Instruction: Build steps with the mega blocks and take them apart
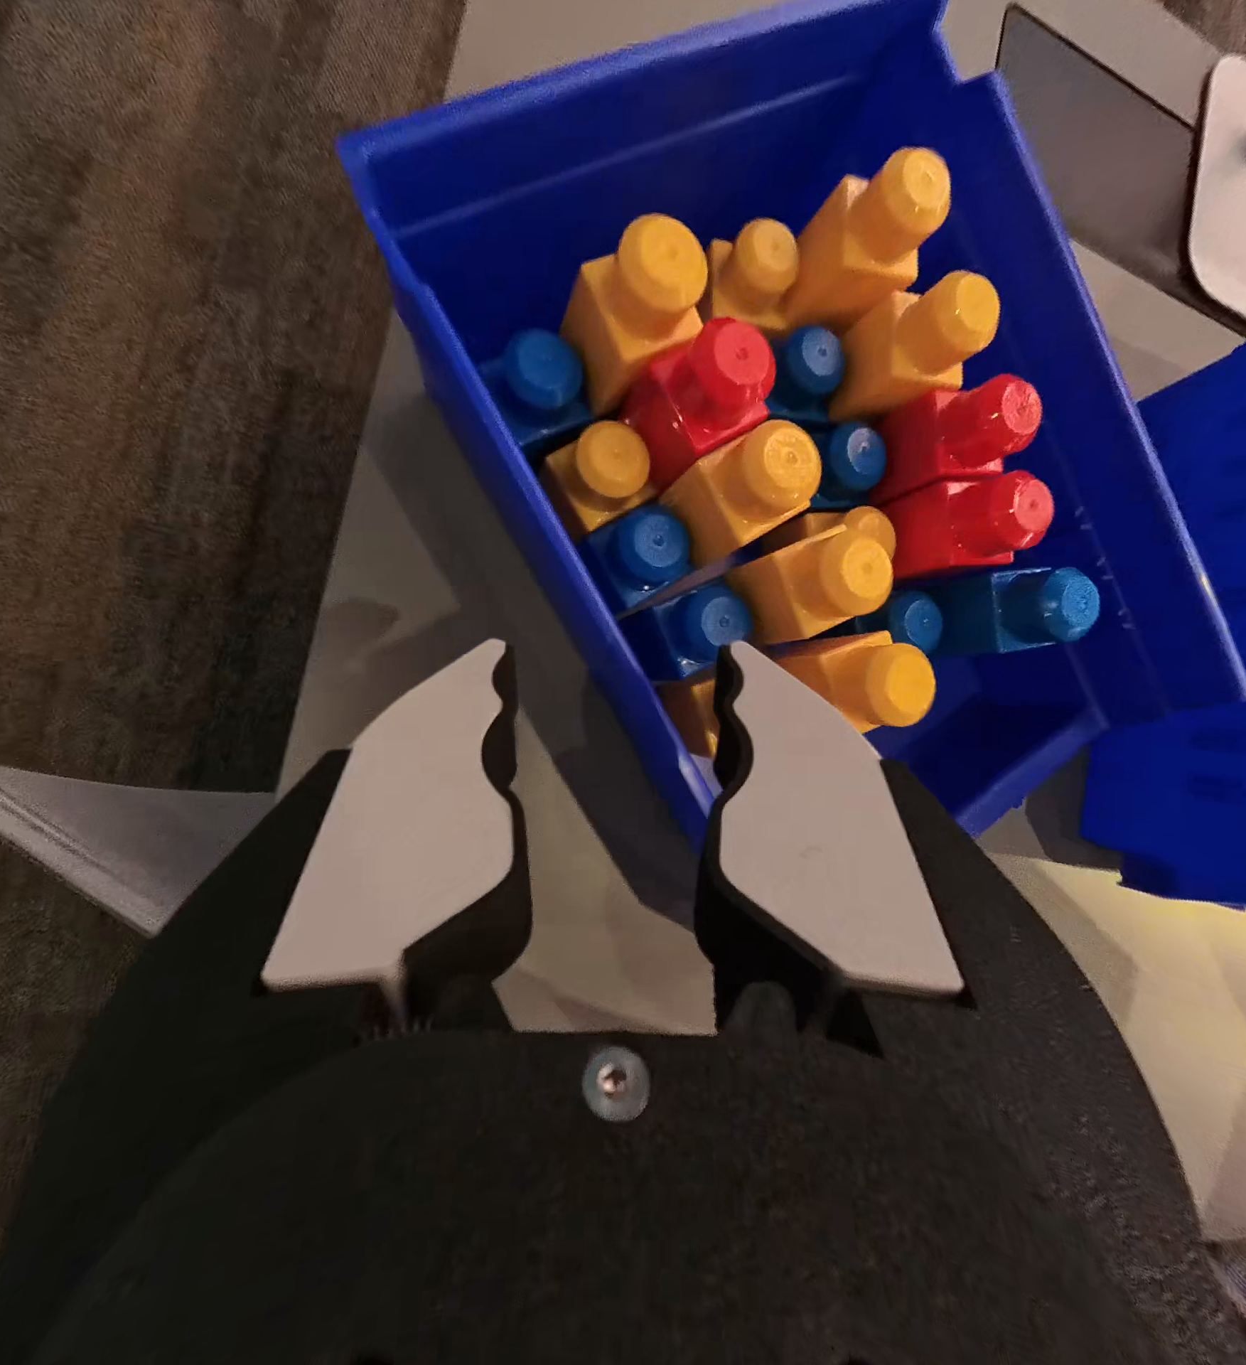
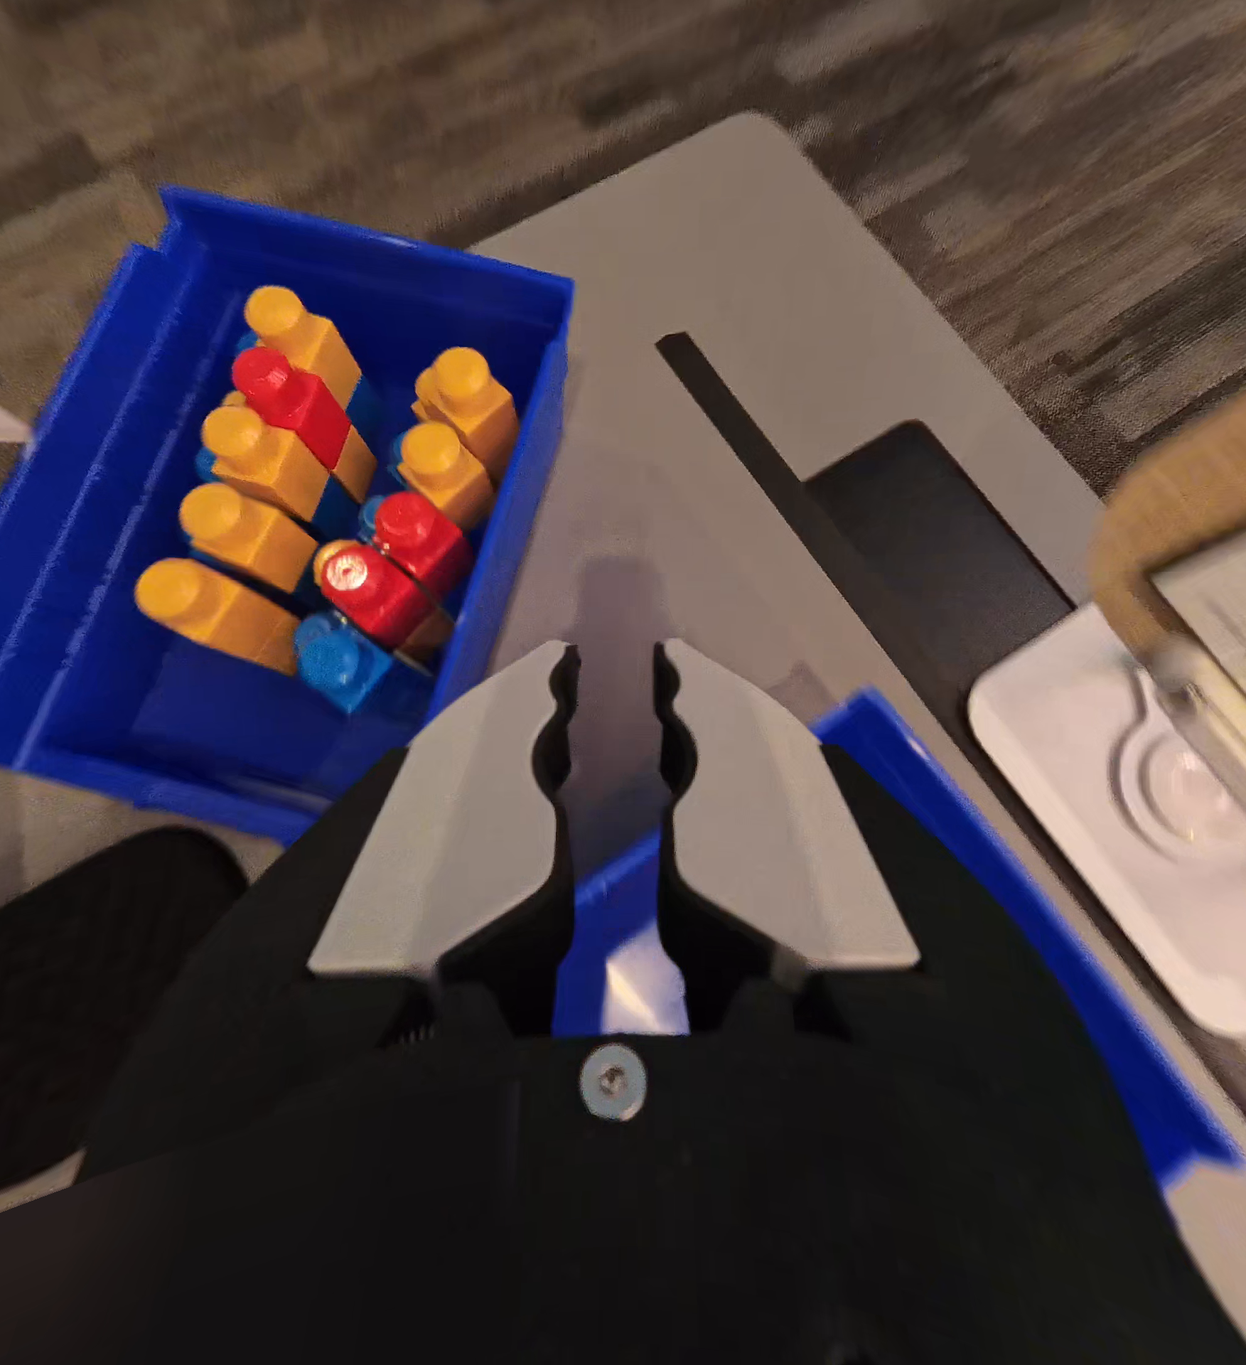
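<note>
A blue bin [image 1: 531,185] on the grey table [image 1: 398,532] holds several yellow [image 1: 649,295], red [image 1: 708,384] and blue [image 1: 649,546] mega blocks, most standing stud up. My left gripper [image 1: 616,665] is open and empty, hovering over the bin's near-left wall. In the right wrist view the same bin [image 2: 51,591] sits at the left with yellow [image 2: 236,613], red [image 2: 376,591] and blue [image 2: 343,665] blocks. My right gripper [image 2: 616,657] is slightly open and empty, over bare table [image 2: 716,369] to the right of the bin.
A second blue plastic piece [image 2: 1011,923] lies under my right gripper and shows in the left wrist view [image 1: 1232,665]. A white tray [image 2: 1122,812] and a black strip [image 2: 789,480] are to the right. Carpet floor [image 1: 125,369] lies beyond the table edge. Spacing between my two grippers at the tips: around 30 centimetres.
</note>
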`<state>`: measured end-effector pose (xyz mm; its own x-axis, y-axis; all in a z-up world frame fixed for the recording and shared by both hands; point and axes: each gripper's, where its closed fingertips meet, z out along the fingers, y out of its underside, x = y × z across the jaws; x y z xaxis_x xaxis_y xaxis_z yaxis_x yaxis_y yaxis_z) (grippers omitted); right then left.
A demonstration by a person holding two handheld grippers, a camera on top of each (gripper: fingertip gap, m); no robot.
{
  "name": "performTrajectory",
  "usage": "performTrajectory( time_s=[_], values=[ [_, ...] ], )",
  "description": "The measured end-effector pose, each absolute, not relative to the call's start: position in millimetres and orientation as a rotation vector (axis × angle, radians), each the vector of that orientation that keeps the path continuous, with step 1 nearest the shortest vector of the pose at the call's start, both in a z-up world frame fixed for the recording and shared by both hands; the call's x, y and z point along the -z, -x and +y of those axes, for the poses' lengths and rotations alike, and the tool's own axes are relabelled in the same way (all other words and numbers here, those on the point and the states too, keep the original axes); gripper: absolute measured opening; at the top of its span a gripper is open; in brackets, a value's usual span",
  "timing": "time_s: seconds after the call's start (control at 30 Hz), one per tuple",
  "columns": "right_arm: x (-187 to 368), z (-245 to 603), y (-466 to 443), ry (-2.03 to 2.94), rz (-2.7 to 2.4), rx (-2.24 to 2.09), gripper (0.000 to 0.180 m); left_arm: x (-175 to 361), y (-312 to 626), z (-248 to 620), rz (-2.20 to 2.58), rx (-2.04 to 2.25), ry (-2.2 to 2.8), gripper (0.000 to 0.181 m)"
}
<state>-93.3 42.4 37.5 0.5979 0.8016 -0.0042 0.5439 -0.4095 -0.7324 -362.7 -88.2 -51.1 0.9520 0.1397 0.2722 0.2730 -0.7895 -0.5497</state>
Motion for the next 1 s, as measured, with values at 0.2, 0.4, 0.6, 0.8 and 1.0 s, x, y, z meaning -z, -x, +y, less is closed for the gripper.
performTrajectory(
  time_s=[0.2, 0.4, 0.6, 0.8, 1.0],
  values=[
    [3, 40, -110, 2.38, -0.688, -0.129, 0.059, 75, 348, -88, -0.263, 0.328, 2.644, 0.043],
    [57, 4, -159, 2.575, -0.541, -0.307, 0.065, 92, 336, -94, -0.2, 0.244, 2.811, 0.038],
    [102, -10, -151, 2.776, -0.624, -0.232, 0.063, 106, 331, -101, -0.171, 0.185, 2.926, 0.039],
    [118, -17, -145, 2.887, -0.738, -0.207, 0.028, 110, 333, -93, -0.092, 0.088, 2.955, 0.037],
    [120, -7, -174, 2.942, -0.699, -0.252, 0.009, 110, 331, -69, -0.01, 0.048, 2.904, 0.023]
  ],
)
